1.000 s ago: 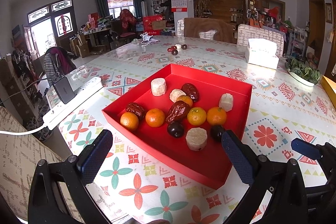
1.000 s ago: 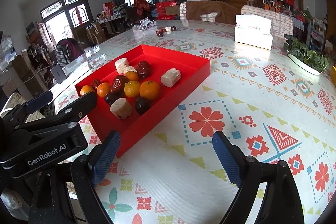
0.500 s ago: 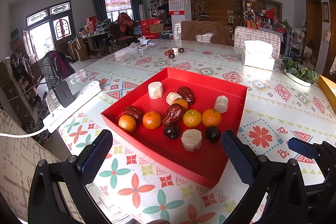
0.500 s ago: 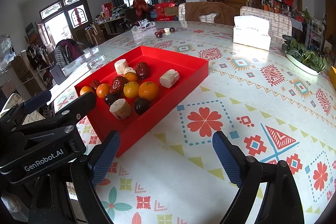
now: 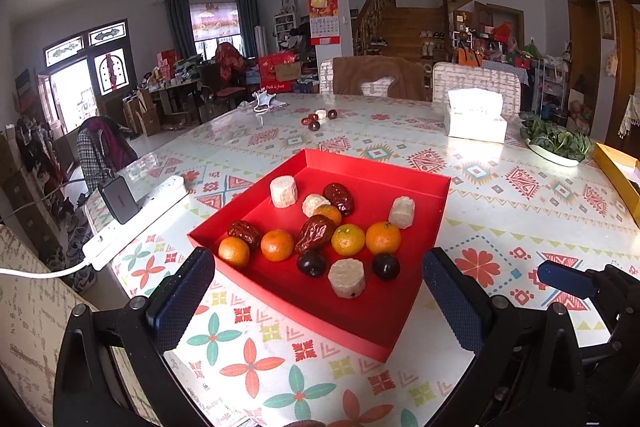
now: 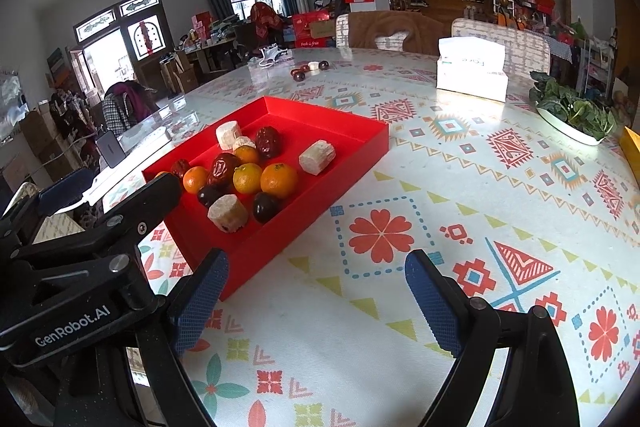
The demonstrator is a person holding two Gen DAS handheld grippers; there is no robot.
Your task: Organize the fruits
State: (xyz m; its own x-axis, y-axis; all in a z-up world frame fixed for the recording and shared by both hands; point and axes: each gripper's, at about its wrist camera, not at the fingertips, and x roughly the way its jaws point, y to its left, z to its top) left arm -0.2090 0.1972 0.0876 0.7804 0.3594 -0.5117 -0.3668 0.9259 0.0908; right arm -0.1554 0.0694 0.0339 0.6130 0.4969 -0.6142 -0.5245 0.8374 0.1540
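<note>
A red tray (image 5: 416,195) (image 6: 360,143) on the patterned table holds several oranges (image 5: 383,237) (image 6: 279,179), red dates (image 5: 315,232), dark plums (image 5: 385,266) and pale round cakes (image 5: 346,277) (image 6: 227,214). My left gripper (image 5: 318,301) is open and empty, just before the tray's near edge. My right gripper (image 6: 316,301) is open and empty, to the right of the tray's near corner, above the tablecloth. A few loose dates and a cake (image 5: 318,119) (image 6: 310,69) lie at the table's far side.
A white power strip with a black charger (image 5: 132,215) lies at the table's left edge. A tissue box (image 5: 476,121) (image 6: 472,73), a dish of greens (image 5: 556,143) (image 6: 576,115) and a yellow box (image 5: 618,175) stand at the right. Chairs stand beyond the table.
Both grippers have drawn back a little from the tray, so it looks smaller and farther. Both stay open. The fruits have not moved.
</note>
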